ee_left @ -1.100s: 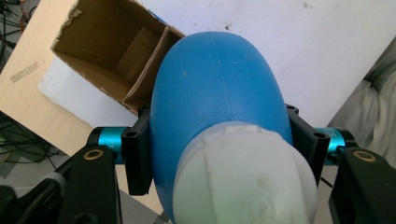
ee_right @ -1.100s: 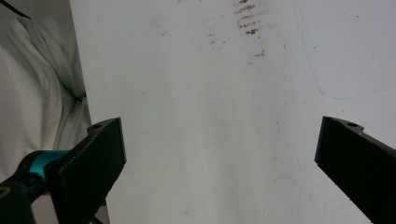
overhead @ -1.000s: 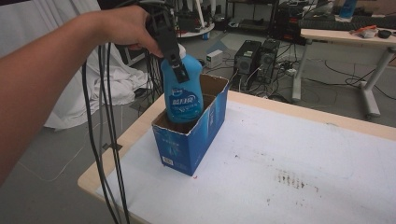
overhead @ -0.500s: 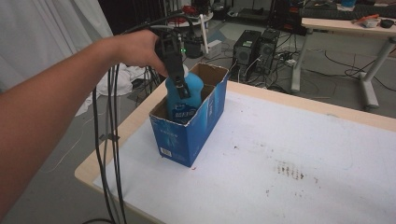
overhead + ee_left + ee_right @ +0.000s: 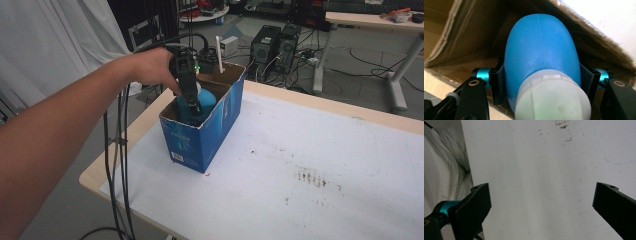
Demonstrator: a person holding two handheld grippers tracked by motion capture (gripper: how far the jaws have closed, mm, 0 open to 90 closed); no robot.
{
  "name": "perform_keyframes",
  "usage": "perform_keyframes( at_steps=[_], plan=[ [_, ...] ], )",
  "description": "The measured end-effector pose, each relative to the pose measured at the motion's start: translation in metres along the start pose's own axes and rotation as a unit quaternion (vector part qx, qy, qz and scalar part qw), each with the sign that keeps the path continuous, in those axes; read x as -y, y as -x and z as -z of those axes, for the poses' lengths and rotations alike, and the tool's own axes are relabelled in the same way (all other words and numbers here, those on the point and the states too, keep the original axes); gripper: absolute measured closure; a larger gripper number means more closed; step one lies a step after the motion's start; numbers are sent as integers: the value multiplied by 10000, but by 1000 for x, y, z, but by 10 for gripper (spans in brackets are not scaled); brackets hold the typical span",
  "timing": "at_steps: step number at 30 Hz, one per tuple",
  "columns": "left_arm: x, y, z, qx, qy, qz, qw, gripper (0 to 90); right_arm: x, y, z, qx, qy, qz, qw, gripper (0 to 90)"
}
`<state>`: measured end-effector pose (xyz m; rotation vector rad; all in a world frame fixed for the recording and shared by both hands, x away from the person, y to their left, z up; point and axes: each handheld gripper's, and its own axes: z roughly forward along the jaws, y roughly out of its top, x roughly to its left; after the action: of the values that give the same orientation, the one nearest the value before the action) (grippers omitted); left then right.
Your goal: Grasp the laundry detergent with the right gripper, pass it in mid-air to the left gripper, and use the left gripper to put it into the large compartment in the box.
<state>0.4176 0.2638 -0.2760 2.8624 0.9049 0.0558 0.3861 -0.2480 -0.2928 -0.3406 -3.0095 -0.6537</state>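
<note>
Tabletop (image 5: pixel 320 165) white and stained; left tongs (image 5: pixel 192 102) clamp blue bottle (image 5: pixel 541 47) inside box (image 5: pixel 210 135), right tongs (image 5: pixel 541 207) apart.

Tight fit inside the box, open surface elsewhere

The left tool (image 5: pixel 192 102) sits low in the blue cardboard box (image 5: pixel 210 140), brown walls close on either side of the rounded blue plastic bottle (image 5: pixel 541 50) between its jaws; only upward is free. Beneath the right tool (image 5: pixel 541 205), wide-jawed, the white surface (image 5: pixel 544 165) lies bare.
</note>
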Motion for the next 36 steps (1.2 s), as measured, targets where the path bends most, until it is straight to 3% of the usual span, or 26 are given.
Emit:
perform_keyframes(
  at_steps=[11,19,22,27,36],
  plan=[
    [1,-2,-9,28,-3,-26,10000,373,4,0,-4,-18,5,-31,10000,9],
    [2,-3,-8,52,-20,88,9999,371,5,-2,-3,-14,38,-9,10000,10],
    [5,-4,-2,-3,186,195,9996,303,7,-3,-3,-18,38,-35,10000,10],
    [9,-4,14,-22,510,207,9985,240,8,-4,-1,-10,42,-31,10000,10],
    [12,8,58,-146,1067,216,9939,240,5,-7,0,6,71,1,10000,10]
  ],
)
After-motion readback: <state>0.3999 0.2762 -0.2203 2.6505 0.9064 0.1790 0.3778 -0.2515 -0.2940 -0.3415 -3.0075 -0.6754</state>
